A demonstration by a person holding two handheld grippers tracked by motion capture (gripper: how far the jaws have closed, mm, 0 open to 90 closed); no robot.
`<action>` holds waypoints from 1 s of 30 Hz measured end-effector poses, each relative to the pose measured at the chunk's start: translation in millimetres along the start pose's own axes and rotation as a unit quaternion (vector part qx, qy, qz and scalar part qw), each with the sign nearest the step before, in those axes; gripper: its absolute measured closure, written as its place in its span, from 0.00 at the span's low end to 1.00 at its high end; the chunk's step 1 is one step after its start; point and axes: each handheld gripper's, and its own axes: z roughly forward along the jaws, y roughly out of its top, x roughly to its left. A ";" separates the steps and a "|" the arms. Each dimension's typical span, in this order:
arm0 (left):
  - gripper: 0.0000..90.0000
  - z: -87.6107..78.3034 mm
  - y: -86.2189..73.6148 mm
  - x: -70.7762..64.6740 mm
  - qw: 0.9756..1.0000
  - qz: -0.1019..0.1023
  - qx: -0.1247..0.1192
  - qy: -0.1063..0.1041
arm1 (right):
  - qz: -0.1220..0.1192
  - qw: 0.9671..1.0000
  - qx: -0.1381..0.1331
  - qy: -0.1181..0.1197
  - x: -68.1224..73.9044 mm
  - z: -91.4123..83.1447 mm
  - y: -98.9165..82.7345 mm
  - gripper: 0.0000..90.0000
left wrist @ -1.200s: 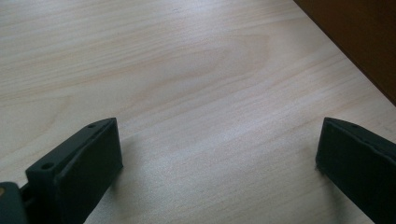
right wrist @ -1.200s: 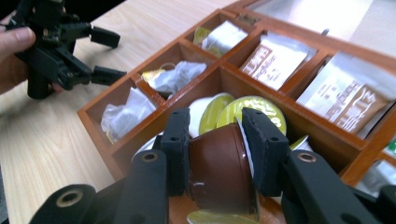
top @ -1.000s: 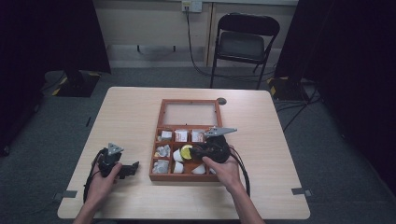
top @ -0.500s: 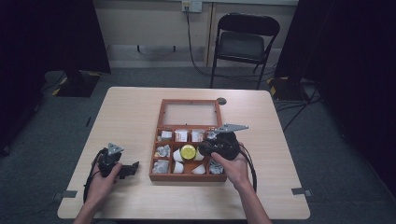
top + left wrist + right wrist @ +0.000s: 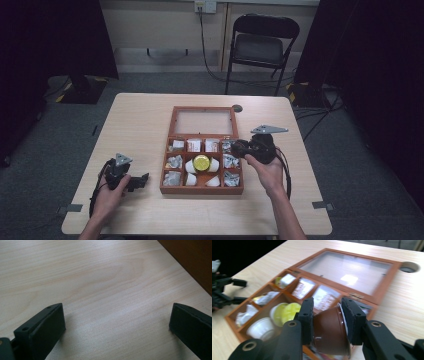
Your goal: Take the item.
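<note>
Gripping a brown capsule beside the wooden box

Right gripper (image 5: 327, 320) pinches a brown coffee capsule (image 5: 329, 332) between its two black pads, capsule lying on its side, foil lid turned toward the right-hand pad. From above, the right gripper (image 5: 252, 148) sits at the right edge of the wooden box (image 5: 172, 150), level with the upper row of compartments; the capsule itself is too small to make out there. A hand (image 5: 267, 172) grasps the gripper from below, cable trailing off its near side.

Wooden box (image 5: 387, 287): glass lid folded back flat on the table (image 5: 140, 120), on the far side of the compartments. Compartments hold sachets (image 5: 303, 287) in the row next to the lid, crumpled foil packets (image 5: 174, 161) down the box's left column, white capsules (image 5: 262, 328) toward the near edge. A yellow-lidded capsule (image 5: 201, 162) lies in the middle compartment; in the right gripper view the yellow-lidded capsule (image 5: 288, 311) sits just left of the gripper's left pad.

Left gripper (image 5: 127, 180) rests on the table, well left of the box, near its front left corner. Left gripper (image 5: 115, 322) jaws spread wide, bare tabletop (image 5: 100, 277) between them. Box wall (image 5: 192, 262) shows as a dark brown slab at the upper right of the left gripper view.
</note>
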 end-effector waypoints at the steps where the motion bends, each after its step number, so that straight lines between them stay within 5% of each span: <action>1: 0.00 0.0 0.0 0.0 1.000 0.000 0.000 0.000 | 0.002 1.000 -0.001 -0.006 -5.9 -2.2 -0.3 0.70; 11: 0.00 0.0 0.0 0.0 1.000 0.000 0.000 0.000 | 0.024 0.999 -0.004 -0.041 -41.1 -14.3 -3.5 0.70; 30: 0.00 0.0 0.0 0.0 1.000 0.000 0.000 0.000 | 0.042 0.996 0.024 -0.072 -70.2 3.7 -15.6 0.70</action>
